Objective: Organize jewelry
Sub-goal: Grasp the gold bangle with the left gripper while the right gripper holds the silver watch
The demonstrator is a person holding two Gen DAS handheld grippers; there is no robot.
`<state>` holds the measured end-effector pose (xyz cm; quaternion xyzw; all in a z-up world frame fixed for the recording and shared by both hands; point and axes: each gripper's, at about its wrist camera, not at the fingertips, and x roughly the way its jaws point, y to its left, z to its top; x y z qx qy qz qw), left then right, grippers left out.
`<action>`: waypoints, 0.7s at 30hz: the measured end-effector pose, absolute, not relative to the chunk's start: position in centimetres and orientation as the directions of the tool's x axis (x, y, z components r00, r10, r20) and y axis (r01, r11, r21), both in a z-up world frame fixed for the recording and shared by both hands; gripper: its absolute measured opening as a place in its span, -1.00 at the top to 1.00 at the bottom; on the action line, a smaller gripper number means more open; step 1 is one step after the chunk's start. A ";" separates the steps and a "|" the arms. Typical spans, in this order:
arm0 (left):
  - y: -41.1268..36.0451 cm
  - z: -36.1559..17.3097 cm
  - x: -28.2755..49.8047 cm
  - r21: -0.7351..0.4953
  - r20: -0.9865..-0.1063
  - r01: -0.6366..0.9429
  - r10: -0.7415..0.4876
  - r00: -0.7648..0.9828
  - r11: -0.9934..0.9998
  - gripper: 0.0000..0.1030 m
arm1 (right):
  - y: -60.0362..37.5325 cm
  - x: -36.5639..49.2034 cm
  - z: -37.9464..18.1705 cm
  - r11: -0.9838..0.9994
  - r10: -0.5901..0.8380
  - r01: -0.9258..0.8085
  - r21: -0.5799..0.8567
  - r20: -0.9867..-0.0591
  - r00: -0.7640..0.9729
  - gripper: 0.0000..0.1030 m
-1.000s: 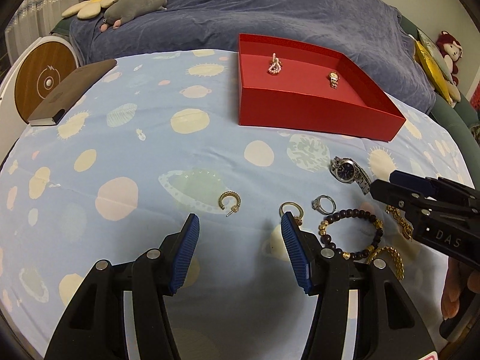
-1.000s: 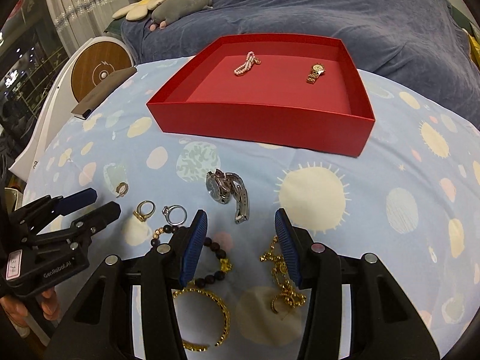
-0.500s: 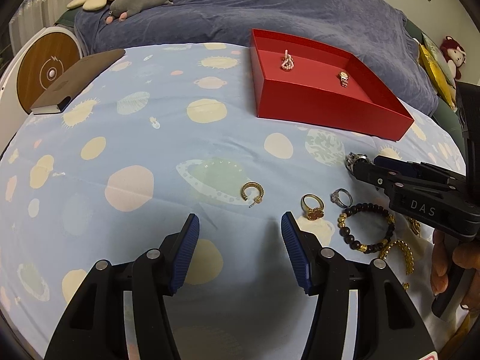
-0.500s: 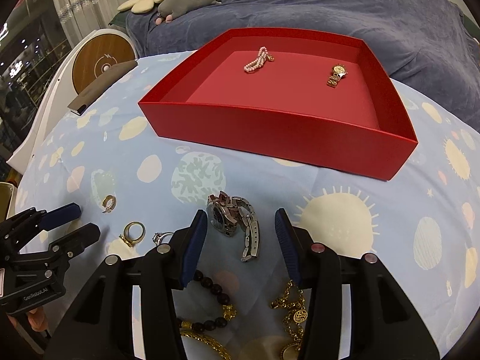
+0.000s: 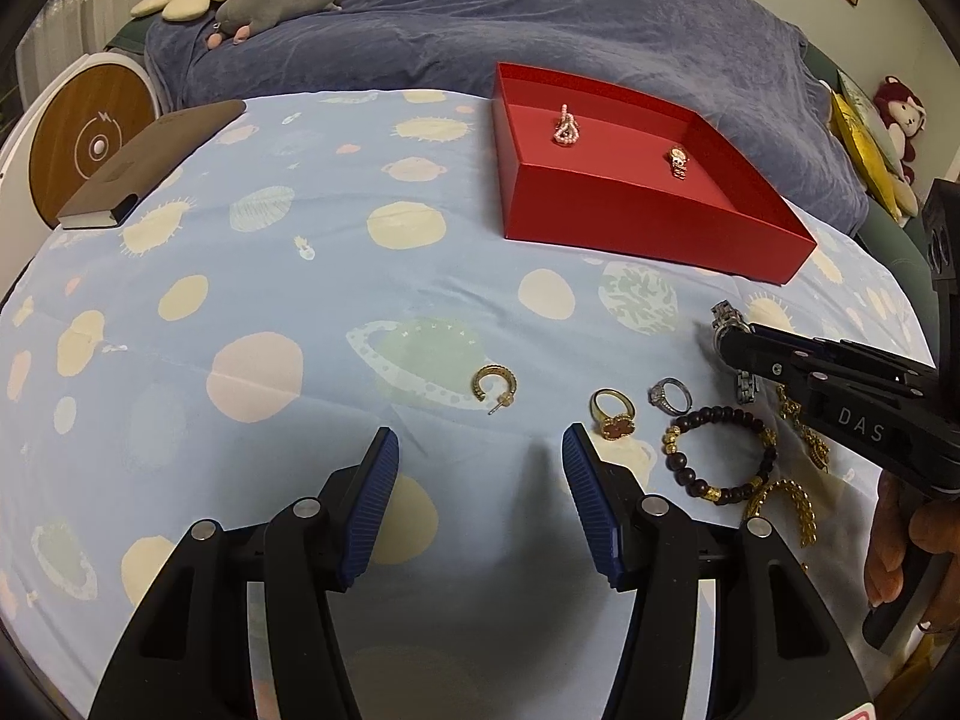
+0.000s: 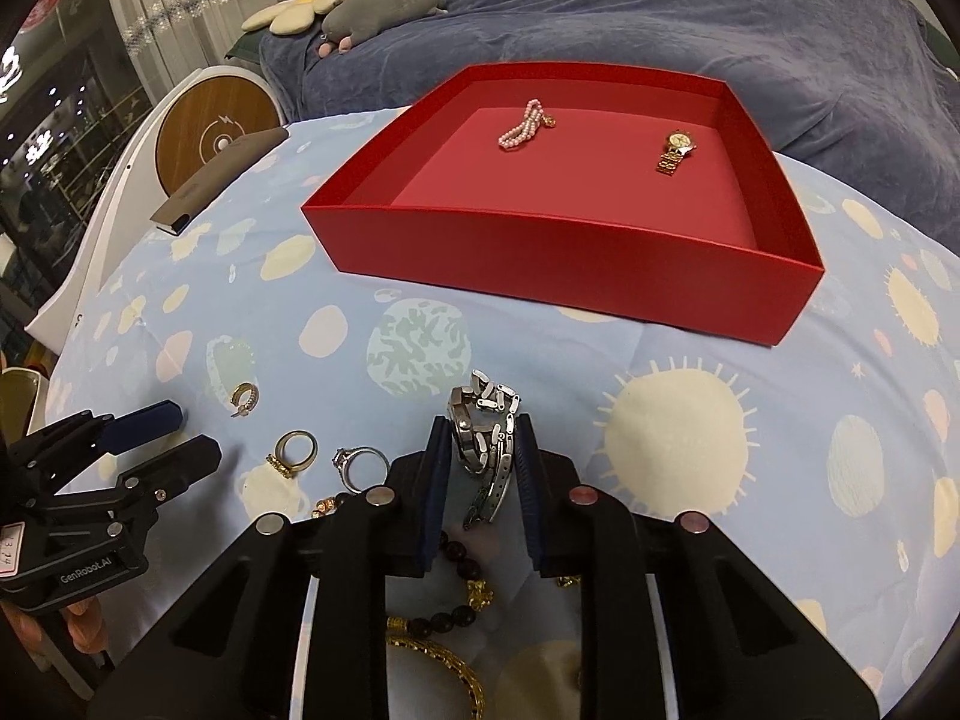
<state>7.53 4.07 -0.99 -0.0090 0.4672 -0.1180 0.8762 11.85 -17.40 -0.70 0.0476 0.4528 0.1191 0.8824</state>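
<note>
Right tongs (image 6: 480, 456) are clamping the silver watch (image 6: 483, 426) on the table (image 6: 720, 372), just in front of the red tray (image 6: 564, 252). Left tongs (image 5: 480, 504) are hovering wide open near the gold hoop earring (image 5: 495, 381).

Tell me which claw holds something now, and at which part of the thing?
The right claw is shut on the silver watch, gripping it across the case and the folded metal band. The left claw is open and holds nothing.
</note>
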 end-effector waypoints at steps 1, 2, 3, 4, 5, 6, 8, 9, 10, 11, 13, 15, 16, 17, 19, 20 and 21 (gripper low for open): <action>3.9 -1.0 7.5 -0.125 -0.816 0.202 -0.216 0.536 0.971 -0.06 | -17.7 11.5 -0.4 0.966 0.257 -0.160 0.201 -0.784 0.566 0.60; 3.6 -1.0 7.4 -0.126 -0.817 0.207 -0.220 0.534 0.970 -0.06 | -17.9 11.3 -0.2 0.966 0.257 -0.155 0.205 -0.781 0.570 0.61; 3.4 -1.0 7.4 -0.128 -0.817 0.214 -0.225 0.530 0.969 -0.06 | -18.3 11.0 0.0 0.967 0.254 -0.150 0.205 -0.778 0.575 0.61; 3.2 -1.0 7.3 -0.128 -0.818 0.220 -0.228 0.528 0.967 -0.06 | -18.5 10.6 0.3 0.968 0.251 -0.148 0.202 -0.776 0.579 0.62; 2.9 -1.0 7.2 -0.129 -0.817 0.227 -0.233 0.527 0.965 -0.06 | -18.9 10.2 0.5 0.969 0.248 -0.145 0.201 -0.773 0.584 0.62; 2.7 -0.9 7.1 -0.133 -0.817 0.234 -0.240 0.525 0.963 -0.06 | -19.2 9.8 0.7 0.970 0.245 -0.141 0.200 -0.771 0.587 0.62; 2.1 -0.8 6.7 -0.146 -0.814 0.250 -0.260 0.519 0.957 -0.06 | -20.1 9.0 1.0 0.970 0.244 -0.130 0.207 -0.769 0.591 0.62; 1.8 -0.7 6.5 -0.158 -0.814 0.258 -0.273 0.513 0.953 -0.06 | -20.6 8.6 1.0 0.970 0.242 -0.123 0.210 -0.770 0.591 0.62; 1.4 -0.7 6.2 -0.168 -0.814 0.268 -0.286 0.506 0.949 -0.06 | -21.1 8.2 1.0 0.971 0.237 -0.115 0.211 -0.772 0.589 0.62; 0.9 -0.7 6.0 -0.175 -0.814 0.279 -0.298 0.498 0.944 -0.06 | -21.6 7.8 1.0 0.972 0.232 -0.105 0.211 -0.775 0.588 0.62; -0.2 -0.6 5.4 -0.185 -0.814 0.299 -0.316 0.487 0.936 -0.06 | -22.6 7.2 0.9 0.973 0.223 -0.086 0.213 -0.777 0.588 0.62; -1.4 -0.6 4.8 -0.193 -0.814 0.319 -0.333 0.475 0.928 -0.06 | -23.6 6.6 0.9 0.975 0.210 -0.069 0.210 -0.777 0.594 0.62; -2.0 -0.5 4.5 -0.206 -0.814 0.329 -0.348 0.464 0.921 -0.06 | -24.1 6.4 0.9 0.976 0.205 -0.060 0.211 -0.777 0.596 0.62; -2.5 -0.5 4.3 -0.222 -0.816 0.330 -0.360 0.452 0.918 -0.06 | -24.5 6.2 0.9 0.976 0.203 -0.054 0.213 -0.776 0.597 0.62; -3.7 -0.6 3.6 -0.246 -0.817 0.324 -0.375 0.438 0.913 -0.06 | -25.2 5.9 1.0 0.976 0.196 -0.040 0.216 -0.774 0.602 0.62; -4.3 -0.8 3.3 -0.244 -0.820 0.330 -0.376 0.432 0.912 -0.06 | -25.5 5.7 1.1 0.975 0.197 -0.038 0.219 -0.773 0.603 0.62; -5.0 -0.9 3.0 -0.238 -0.824 0.345 -0.377 0.424 0.908 -0.06 | -25.7 5.6 1.2 0.975 0.197 -0.037 0.219 -0.771 0.606 0.62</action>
